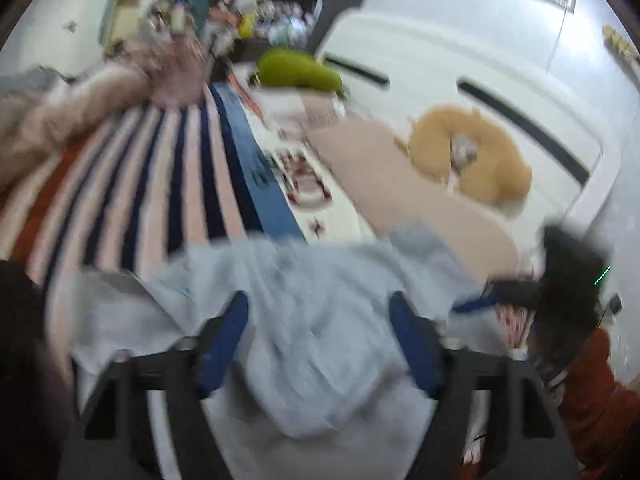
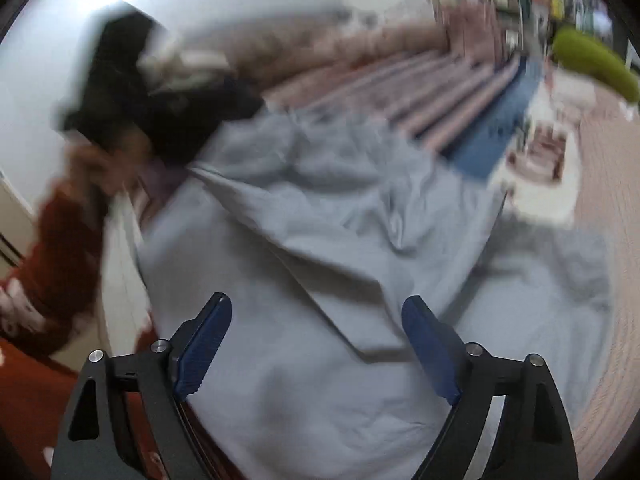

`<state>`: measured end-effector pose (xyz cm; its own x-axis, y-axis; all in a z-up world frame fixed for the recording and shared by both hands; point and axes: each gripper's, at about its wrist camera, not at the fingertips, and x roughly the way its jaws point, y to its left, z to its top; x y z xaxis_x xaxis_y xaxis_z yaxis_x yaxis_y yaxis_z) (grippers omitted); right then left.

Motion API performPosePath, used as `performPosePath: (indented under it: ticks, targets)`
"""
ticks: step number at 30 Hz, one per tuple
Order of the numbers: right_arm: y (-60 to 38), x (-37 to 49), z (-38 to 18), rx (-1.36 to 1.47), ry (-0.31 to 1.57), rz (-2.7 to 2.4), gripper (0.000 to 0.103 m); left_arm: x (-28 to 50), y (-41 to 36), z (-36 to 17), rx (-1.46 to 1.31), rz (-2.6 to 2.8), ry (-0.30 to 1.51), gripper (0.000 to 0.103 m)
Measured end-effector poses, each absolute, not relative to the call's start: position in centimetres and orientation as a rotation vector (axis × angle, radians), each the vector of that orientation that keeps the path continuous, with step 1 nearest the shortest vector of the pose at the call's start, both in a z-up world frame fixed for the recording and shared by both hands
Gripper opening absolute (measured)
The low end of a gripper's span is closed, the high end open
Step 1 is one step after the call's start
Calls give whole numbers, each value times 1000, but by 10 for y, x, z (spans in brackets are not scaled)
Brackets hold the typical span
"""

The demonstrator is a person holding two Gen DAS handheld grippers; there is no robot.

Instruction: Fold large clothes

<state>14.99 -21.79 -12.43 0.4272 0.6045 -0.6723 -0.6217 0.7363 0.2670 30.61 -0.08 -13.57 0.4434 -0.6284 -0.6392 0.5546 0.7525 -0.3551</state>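
Left wrist view: my left gripper (image 1: 318, 344) stands parted, blue pads clear of the pale grey garment (image 1: 304, 300) bunched low in the frame — nothing clenched. Right wrist view shows the right gripper (image 2: 316, 344) likewise released over the same cloth, spread across the centre and lower frame. Beyond lie a striped blanket (image 1: 160, 168) and a green cushion (image 1: 298, 70). I judge I'm between folds — next I need a fresh hem, each gripper pinching an edge.

Both views are heavily motion-blurred, with fisheye bending and dark corners. Soft indoor light is even; glare whitens the wall (image 1: 500, 40) and the upper left of the right view.
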Motion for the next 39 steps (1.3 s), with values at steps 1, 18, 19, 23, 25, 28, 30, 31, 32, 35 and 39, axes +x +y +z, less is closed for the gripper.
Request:
performPosePath:
  ticks: [1, 18, 19, 23, 25, 28, 30, 31, 32, 35, 39]
  targets:
    - [-220, 153, -121, 38, 811, 740, 47, 308, -7, -151, -102, -741, 879, 43]
    - [-175, 191, -195, 61, 987, 511, 18, 248, 21, -203, -257, -572, 904, 74]
    - [-175, 176, -182, 86, 946, 548, 19, 227, 34, -189, -266, -558, 836, 82]
    - [-163, 137, -155, 114, 838, 603, 27, 157, 93, -172, -270, -371, 741, 89]
    - [-154, 121, -147, 124, 801, 616, 27, 131, 125, -184, -293, -249, 743, 90]
    - [-143, 107, -150, 139, 776, 621, 27, 107, 167, -220, -351, -112, 806, 90]
    - [-139, 109, -159, 141, 777, 595, 27, 101, 185, -245, -438, -102, 831, 90]
    - [-137, 113, -165, 142, 780, 563, 26, 100, 191, -258, -504, -137, 837, 90]
    - [-136, 118, -170, 128, 778, 505, 27, 101, 194, -264, -552, -178, 835, 90]
    - [-134, 133, -179, 102, 751, 448, 27, 108, 180, -280, -678, -320, 815, 83]
    - [-130, 161, -205, 83, 885, 435, 27, 122, 151, -284, -697, -405, 823, 22]
